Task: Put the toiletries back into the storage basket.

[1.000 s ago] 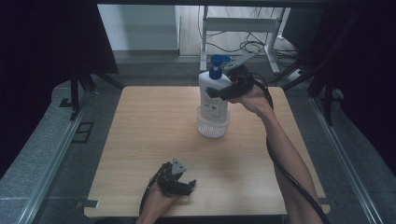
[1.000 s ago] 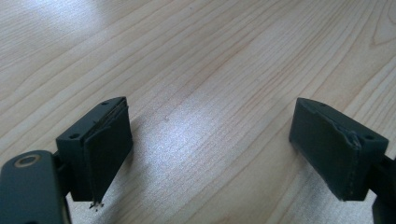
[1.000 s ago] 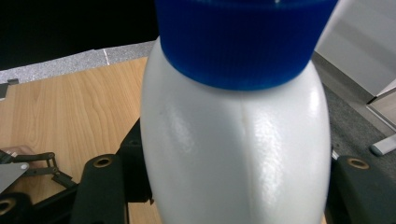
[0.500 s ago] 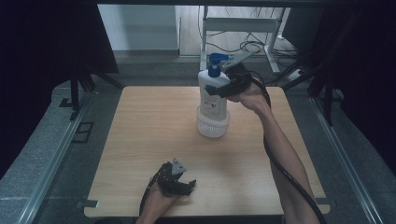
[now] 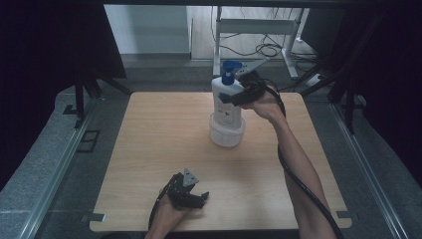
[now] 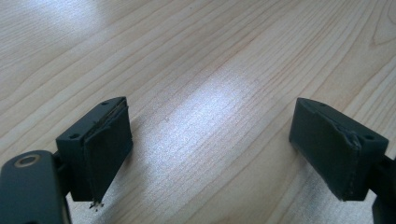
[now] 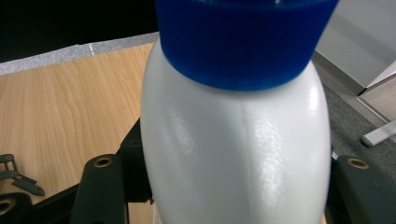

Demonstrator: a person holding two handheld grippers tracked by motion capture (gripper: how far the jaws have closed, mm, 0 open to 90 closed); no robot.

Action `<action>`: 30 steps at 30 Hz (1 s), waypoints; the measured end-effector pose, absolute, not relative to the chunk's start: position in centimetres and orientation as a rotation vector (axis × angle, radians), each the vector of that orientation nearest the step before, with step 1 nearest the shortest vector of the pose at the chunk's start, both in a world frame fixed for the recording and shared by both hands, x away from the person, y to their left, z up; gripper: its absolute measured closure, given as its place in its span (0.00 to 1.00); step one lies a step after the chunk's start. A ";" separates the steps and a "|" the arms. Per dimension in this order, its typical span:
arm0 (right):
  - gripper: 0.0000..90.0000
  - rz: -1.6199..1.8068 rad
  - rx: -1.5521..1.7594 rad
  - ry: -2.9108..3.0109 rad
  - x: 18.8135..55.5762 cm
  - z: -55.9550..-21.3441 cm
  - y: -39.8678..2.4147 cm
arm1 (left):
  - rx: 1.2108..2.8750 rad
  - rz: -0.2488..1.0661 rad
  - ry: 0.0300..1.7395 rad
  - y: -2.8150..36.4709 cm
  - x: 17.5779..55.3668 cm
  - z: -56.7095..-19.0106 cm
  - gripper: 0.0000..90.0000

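My right gripper [image 5: 234,97] was clamped on the shoulder of the white pump bottle [image 5: 226,102], just under its blue cap [image 7: 245,42]. The jaws stood on either side of the bottle body, closed as far as its width allowed, with the bottle filling the space between them. The bottle hung upright from that grip, its base sitting in or just above the white ribbed cup [image 5: 227,133] directly beneath my gripper; I could not tell whether the base rested on the cup's floor. The blue pump head [image 5: 228,67] stood above my jaws.

Step in hand, as I judged it: seating the bottle in the cup. The next move called for a straight vertical lowering with the bottle kept plumb, since any tilt could catch the cup's rim and tip it. Only once the base was seated and the cup stood steady should the jaws part, followed by a level withdrawal away from the bottle so as not to drag it.

My left gripper [image 5: 188,194] was well apart from all this, near the table's [image 5: 149,149] close edge. Its jaws stood wide open with nothing between them, just bare wood grain below. It was free to steady the cup if needed.
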State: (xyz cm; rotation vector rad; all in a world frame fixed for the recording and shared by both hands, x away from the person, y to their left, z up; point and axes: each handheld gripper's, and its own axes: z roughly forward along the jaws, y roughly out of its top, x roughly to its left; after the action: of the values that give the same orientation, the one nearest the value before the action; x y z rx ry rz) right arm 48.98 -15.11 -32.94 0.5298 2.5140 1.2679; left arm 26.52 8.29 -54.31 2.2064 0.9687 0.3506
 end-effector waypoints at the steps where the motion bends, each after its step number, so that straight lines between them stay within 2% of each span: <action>1: 0.43 1.261 0.537 2.517 49.0 -33.0 -15.2 | 2.206 0.350 0.969 8.3 26.5 -54.3 0.14; 30: 0.43 1.248 0.547 2.538 49.8 -37.0 -14.8 | 2.213 0.358 0.963 8.3 26.5 -54.3 0.14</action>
State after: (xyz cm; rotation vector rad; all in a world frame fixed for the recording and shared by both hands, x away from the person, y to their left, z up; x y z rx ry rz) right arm 49.78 -14.79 -37.01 0.5471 2.5377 1.2481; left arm 26.55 8.33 -54.29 2.2130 0.9629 0.3581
